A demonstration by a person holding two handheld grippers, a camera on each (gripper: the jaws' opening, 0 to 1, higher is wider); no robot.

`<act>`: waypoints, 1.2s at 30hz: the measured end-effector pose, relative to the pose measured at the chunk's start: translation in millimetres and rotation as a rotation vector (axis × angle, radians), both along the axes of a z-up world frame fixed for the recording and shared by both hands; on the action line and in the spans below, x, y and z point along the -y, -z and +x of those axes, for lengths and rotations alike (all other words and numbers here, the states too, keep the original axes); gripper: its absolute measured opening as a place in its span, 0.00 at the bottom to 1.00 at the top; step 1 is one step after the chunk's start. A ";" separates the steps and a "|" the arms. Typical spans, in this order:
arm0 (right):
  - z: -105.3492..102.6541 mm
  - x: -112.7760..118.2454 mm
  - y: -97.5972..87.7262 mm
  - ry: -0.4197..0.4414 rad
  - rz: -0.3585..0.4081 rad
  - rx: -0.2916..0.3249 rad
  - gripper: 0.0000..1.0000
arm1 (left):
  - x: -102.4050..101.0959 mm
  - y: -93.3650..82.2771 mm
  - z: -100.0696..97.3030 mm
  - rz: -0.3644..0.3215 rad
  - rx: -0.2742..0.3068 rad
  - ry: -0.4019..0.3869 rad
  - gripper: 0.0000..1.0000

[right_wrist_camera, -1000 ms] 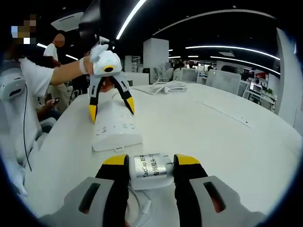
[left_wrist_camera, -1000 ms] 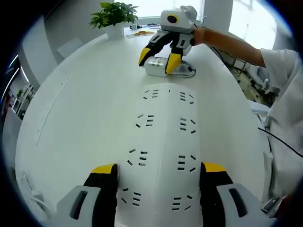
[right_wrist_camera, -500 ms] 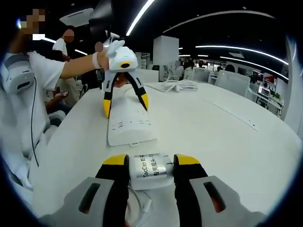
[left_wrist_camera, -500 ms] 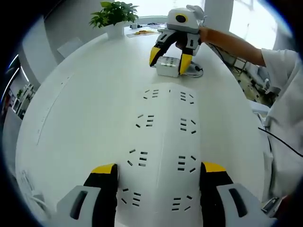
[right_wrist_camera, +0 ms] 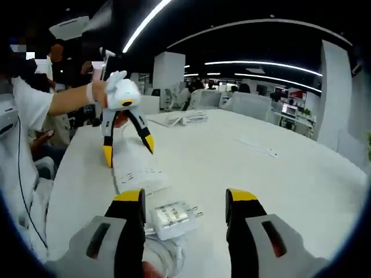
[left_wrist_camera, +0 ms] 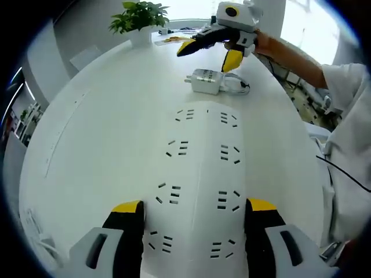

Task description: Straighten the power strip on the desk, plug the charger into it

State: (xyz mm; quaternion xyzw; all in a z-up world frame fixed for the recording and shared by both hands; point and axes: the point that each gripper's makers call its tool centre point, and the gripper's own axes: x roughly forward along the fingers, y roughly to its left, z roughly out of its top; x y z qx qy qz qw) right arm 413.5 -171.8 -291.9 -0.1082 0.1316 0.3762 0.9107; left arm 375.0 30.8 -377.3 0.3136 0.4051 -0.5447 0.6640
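White desk [left_wrist_camera: 104,133]: left gripper [left_wrist_camera: 193,215] jaws astride power strip [left_wrist_camera: 200,168]; right gripper [right_wrist_camera: 185,200] spread above charger [right_wrist_camera: 172,216].

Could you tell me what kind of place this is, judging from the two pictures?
Most likely an open-plan office or lab. A long white desk holds a power strip, a charger and a potted plant; more desks with chairs stand behind, under long ceiling light strips.
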 end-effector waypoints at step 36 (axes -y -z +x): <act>2.1 -1.8 56.8 0.796 -0.099 0.056 0.43 | -0.3 -0.3 -0.9 -0.033 0.006 0.007 0.71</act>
